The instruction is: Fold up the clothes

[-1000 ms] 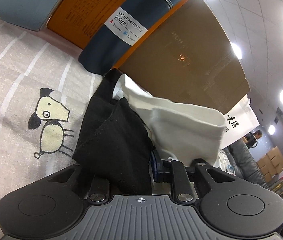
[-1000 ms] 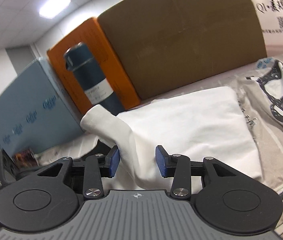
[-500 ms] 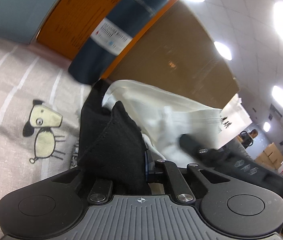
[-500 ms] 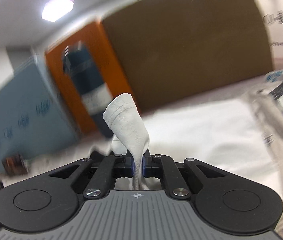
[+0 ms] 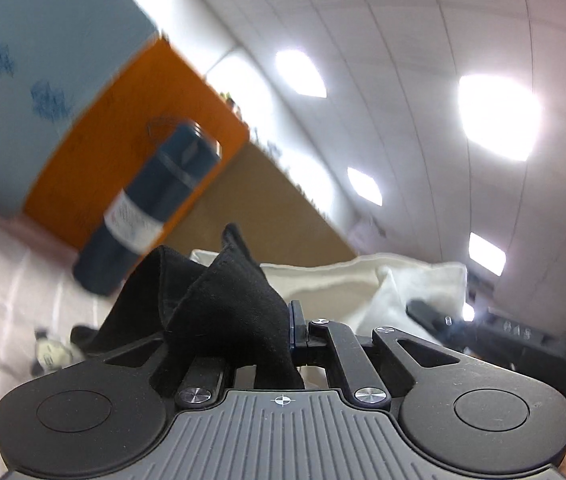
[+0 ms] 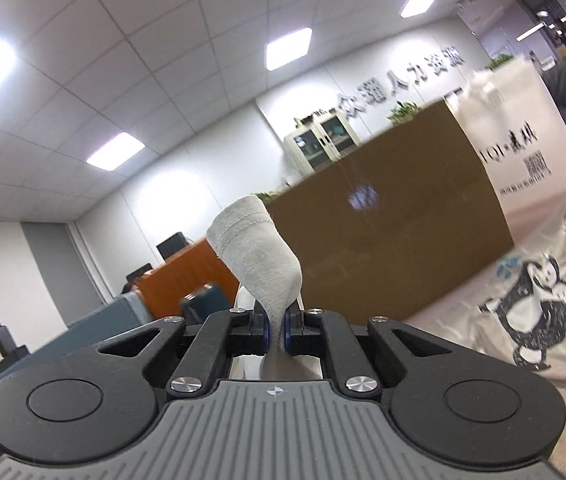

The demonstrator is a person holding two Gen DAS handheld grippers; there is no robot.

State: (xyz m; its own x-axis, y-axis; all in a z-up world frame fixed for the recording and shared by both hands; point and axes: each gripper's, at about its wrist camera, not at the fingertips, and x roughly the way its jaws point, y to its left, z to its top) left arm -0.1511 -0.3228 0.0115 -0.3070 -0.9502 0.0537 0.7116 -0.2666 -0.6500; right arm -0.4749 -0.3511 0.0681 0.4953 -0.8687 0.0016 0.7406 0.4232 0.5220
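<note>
Folding has barely begun. The left hand-held gripper (image 5: pixel 283 334) pinches a black garment (image 5: pixel 219 300), the right hand-held gripper (image 6: pixel 277 330) pinches a white garment (image 6: pixel 261 256), both lifted before the brown box (image 6: pixel 395 240); no fold shows.

This is an office. A suspended grid ceiling (image 6: pixel 131 64) with flush light panels (image 6: pixel 287 48) runs overhead, and large raised Chinese characters (image 6: pixel 399 80) are mounted on the white back wall above a glass-fronted cabinet (image 6: pixel 323 142). A long brown counter (image 6: pixel 395 240) crosses the room, with potted greenery (image 6: pixel 405 110) behind it and a desk monitor (image 6: pixel 171 245) to the left.
</note>
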